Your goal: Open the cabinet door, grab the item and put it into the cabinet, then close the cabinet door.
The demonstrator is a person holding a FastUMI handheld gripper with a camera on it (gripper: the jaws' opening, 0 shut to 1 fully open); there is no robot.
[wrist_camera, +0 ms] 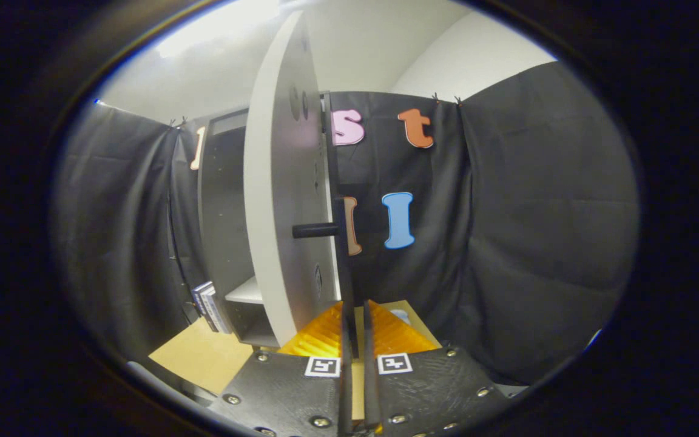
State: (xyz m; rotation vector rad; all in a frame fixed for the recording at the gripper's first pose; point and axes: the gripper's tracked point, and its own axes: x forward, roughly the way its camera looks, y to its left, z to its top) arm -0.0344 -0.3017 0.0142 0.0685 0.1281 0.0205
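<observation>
A light tan wooden tabletop point(198, 358) is seen below the fingers, running back to the black cloth wall. A dark grey cabinet point(222, 200) with a pale inner shelf point(246, 292) is stood directly on it, its white door point(283, 182) swung open edge-on. A small striped box-like item point(207, 303), too blurred to identify, is seen at the cabinet's lower left corner.

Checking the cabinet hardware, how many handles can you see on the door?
1: a dark handle juts from the open door, above the nearly closed gripper. Others may be hidden.
</observation>
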